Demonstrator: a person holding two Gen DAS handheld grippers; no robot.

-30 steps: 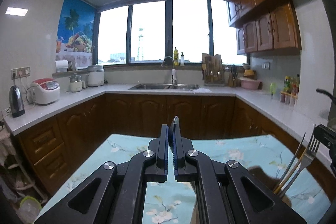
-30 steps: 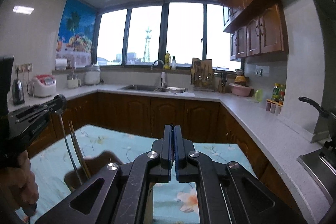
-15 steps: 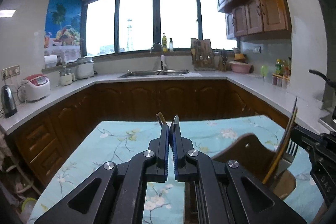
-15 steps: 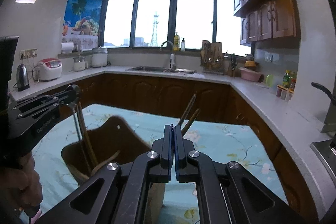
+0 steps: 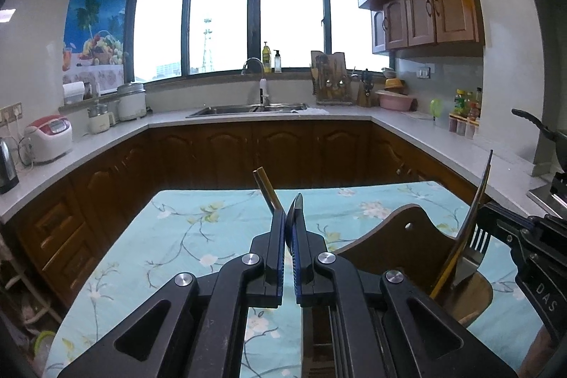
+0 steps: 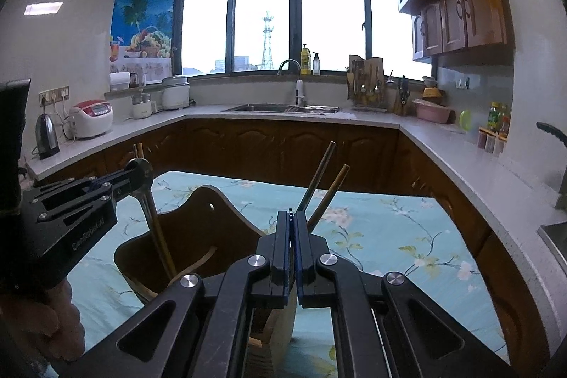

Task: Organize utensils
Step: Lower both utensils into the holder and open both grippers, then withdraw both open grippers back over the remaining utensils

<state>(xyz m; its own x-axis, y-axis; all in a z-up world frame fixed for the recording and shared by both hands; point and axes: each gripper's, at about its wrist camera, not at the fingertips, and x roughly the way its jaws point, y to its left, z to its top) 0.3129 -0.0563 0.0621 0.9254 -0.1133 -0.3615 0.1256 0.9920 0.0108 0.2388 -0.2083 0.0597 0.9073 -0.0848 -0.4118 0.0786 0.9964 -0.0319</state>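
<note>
A brown wooden utensil holder (image 5: 400, 236) (image 6: 198, 222) stands on the flowered tablecloth between both grippers. My left gripper (image 5: 290, 211) (image 6: 136, 176) is shut on a metal spoon (image 5: 298, 201) (image 6: 146, 204) and a golden chopstick (image 5: 265, 188); their lower ends reach down into the holder. My right gripper (image 6: 293, 218) (image 5: 487, 218) is shut on two chopsticks (image 6: 320, 179) (image 5: 482, 186) that stick up past its jaws. A fork (image 5: 476, 241) is beside its tip, tines up, its handle down in the holder.
The table with the teal floral cloth (image 5: 198, 236) (image 6: 389, 236) sits in a U-shaped kitchen. Grey counters (image 5: 106, 137) carry a rice cooker (image 6: 91, 117), a kettle (image 6: 46, 135) and a sink (image 5: 248, 110). A hand (image 6: 39, 325) holds the left gripper.
The holder has come into fuller view beneath both grippers. The right gripper has sunk, and its chopsticks and fork sit lower in the holder. Both grippers stay shut.
</note>
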